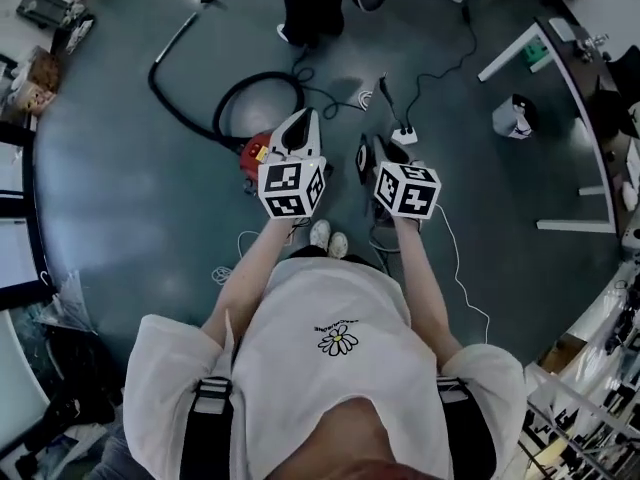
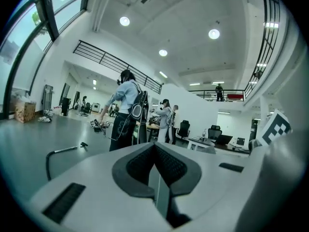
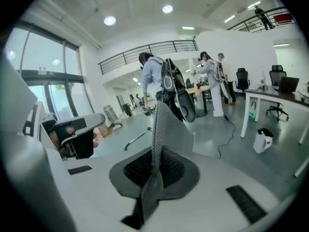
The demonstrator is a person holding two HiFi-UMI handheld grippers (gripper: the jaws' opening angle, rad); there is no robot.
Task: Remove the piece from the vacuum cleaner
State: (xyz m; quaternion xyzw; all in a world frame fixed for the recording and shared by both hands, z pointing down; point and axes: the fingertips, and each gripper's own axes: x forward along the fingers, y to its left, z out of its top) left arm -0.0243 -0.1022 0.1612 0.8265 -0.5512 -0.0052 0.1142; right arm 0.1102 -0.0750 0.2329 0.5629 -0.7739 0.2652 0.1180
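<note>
The red vacuum cleaner [image 1: 255, 152] lies on the dark floor just ahead of my feet. Its black hose [image 1: 240, 93] loops behind it, and the wand [image 1: 180, 30] runs off to the far left. My left gripper [image 1: 303, 120] hovers above the vacuum's body, held level, its jaws shut with nothing between them [image 2: 156, 178]. Just to its right, my right gripper [image 1: 368, 158] also has its jaws shut and empty [image 3: 157, 129]. From the left gripper view, the wand [image 2: 63, 150] lies far off on the floor.
Another person [image 2: 126, 111] stands beyond the vacuum, with legs [image 1: 310, 8] at the top of the head view. A power strip [image 1: 404, 134] and cables [image 1: 455, 63] lie ahead on the right. A white bin [image 1: 512, 116] and a white-framed desk [image 1: 560, 63] are at the far right.
</note>
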